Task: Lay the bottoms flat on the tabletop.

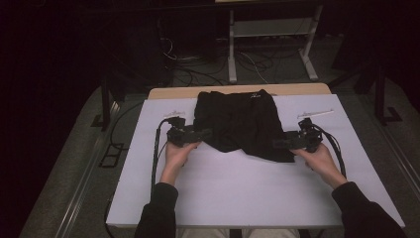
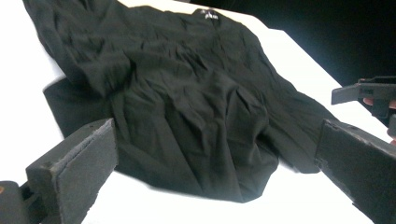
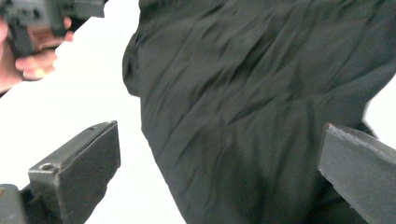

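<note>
A crumpled black garment (image 1: 237, 124) lies on the far half of the white table top (image 1: 247, 193). It has a small white label at its far edge. My left gripper (image 1: 205, 133) sits at the garment's near left edge, jaws wide open and pointing right. In the left gripper view the cloth (image 2: 187, 107) lies beyond the open left gripper (image 2: 215, 135), untouched by the pads. My right gripper (image 1: 277, 144) is at the near right corner, pointing left, also open. The right gripper (image 3: 219, 140) has cloth (image 3: 261, 107) spread in front of and between the jaws without being pinched.
Two small strips of white tape (image 1: 171, 113) (image 1: 317, 113) lie on the table beside the garment. Black cables (image 1: 157, 148) trail from each gripper along the table's sides. Beyond the table are floor cables and a white metal frame (image 1: 270, 44).
</note>
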